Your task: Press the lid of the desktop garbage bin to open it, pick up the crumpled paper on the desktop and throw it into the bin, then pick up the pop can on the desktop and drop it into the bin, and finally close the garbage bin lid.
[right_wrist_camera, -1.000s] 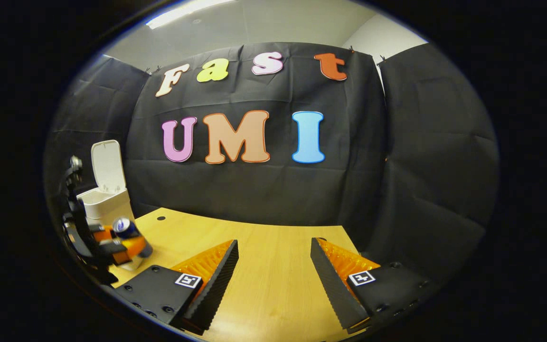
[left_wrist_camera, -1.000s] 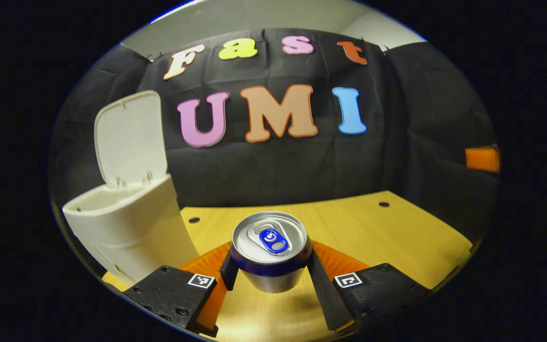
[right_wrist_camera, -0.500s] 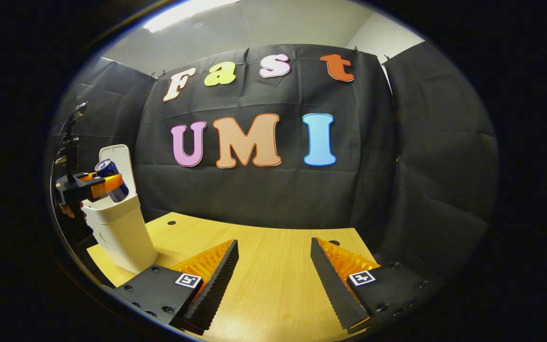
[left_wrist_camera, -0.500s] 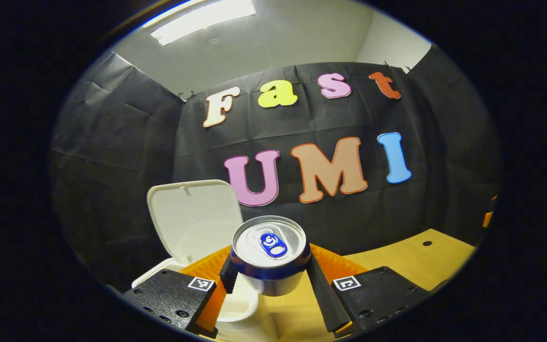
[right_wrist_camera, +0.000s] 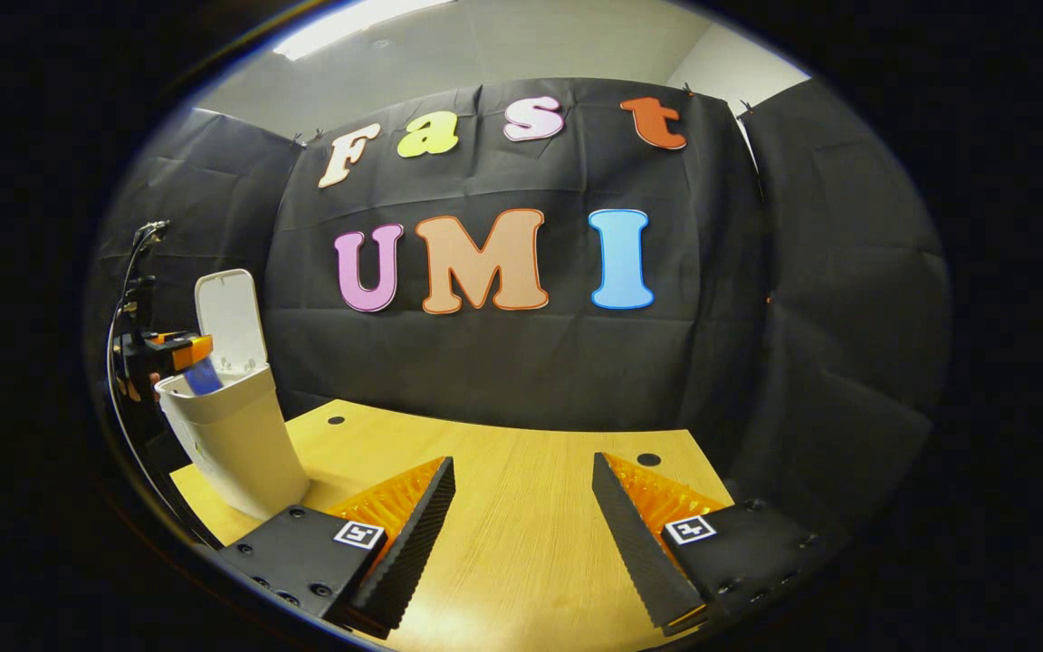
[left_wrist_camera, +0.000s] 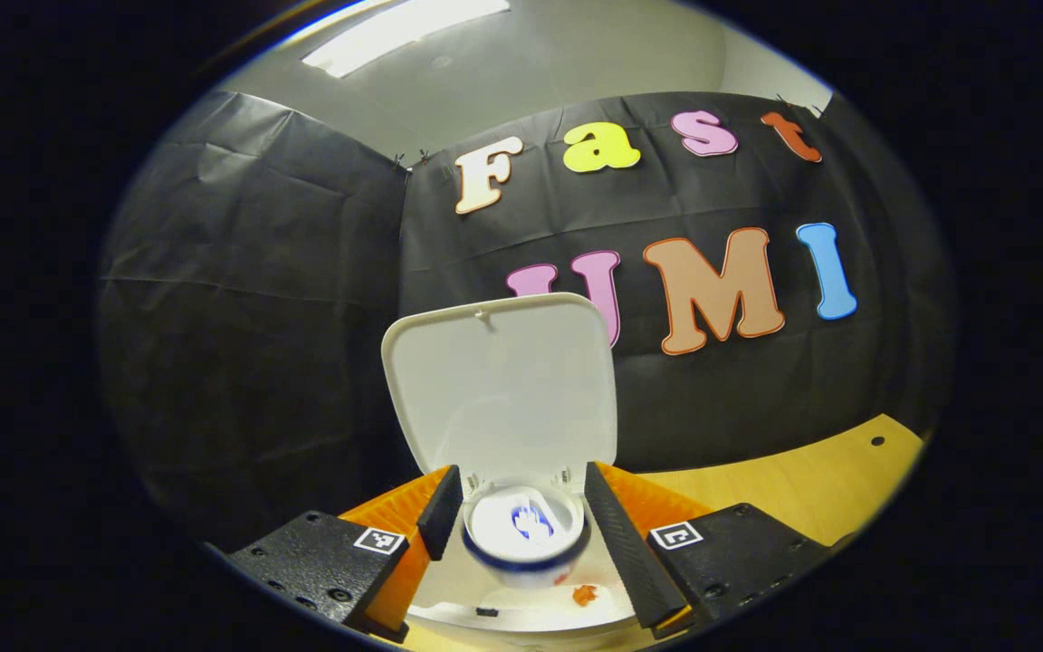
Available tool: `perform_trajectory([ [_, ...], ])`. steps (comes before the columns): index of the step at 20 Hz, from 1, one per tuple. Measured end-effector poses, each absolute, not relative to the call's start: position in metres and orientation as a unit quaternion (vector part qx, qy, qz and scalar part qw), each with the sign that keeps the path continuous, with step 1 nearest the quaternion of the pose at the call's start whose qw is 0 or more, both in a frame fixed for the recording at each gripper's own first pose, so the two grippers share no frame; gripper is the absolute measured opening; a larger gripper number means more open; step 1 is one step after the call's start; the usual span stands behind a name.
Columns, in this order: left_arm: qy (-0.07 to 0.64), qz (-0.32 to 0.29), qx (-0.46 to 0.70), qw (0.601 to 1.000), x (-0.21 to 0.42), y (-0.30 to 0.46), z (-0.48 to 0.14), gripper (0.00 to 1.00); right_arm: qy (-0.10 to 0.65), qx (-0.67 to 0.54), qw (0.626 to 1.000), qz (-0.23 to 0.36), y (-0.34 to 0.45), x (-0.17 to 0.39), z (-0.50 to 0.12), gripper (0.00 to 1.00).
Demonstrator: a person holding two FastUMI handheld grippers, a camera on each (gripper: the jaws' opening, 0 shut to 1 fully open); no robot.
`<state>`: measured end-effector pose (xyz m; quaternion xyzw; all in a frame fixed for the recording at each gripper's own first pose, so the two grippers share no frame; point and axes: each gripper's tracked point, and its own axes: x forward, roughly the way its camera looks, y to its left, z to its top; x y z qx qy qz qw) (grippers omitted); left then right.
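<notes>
Left gripper (left_wrist_camera: 521,521) is spread wide above the open bin (left_wrist_camera: 531,616); the can (left_wrist_camera: 526,536), blurred, sits between its fingers, apparently untouched, half inside the bin mouth. Lid (left_wrist_camera: 503,385) stands upright. Right gripper (right_wrist_camera: 521,516) is wide open, holding nothing, over the table (right_wrist_camera: 521,561).

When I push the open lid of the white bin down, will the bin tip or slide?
The bin looks tall and narrow, so a sideways push may tip it. It seems thin plastic, probably light, so it may slide on the smooth table. The lid stands upright; pressing straight down seems safer.
</notes>
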<state>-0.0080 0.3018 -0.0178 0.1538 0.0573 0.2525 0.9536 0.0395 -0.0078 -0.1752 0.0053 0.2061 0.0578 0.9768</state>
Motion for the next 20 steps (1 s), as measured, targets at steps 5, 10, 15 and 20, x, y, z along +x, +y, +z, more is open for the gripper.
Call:
perform_trajectory([
  [5,0.011,0.219,0.143,0.965,0.01,0.294,0.041,0.92,0.207,0.01,0.976,0.061,0.002,0.04,-0.177,0.96],
  [10,-0.034,0.192,0.124,0.973,0.041,0.297,0.115,0.92,0.204,0.017,0.978,0.048,0.001,0.036,-0.179,0.96],
  [15,-0.016,0.177,0.134,0.975,0.088,0.317,0.125,0.92,0.205,0.031,0.978,0.018,-0.014,0.023,-0.183,0.96],
  [20,0.039,0.197,0.117,0.973,0.108,0.34,0.091,0.93,0.204,0.031,0.979,-0.005,-0.031,0.014,-0.182,0.96],
])
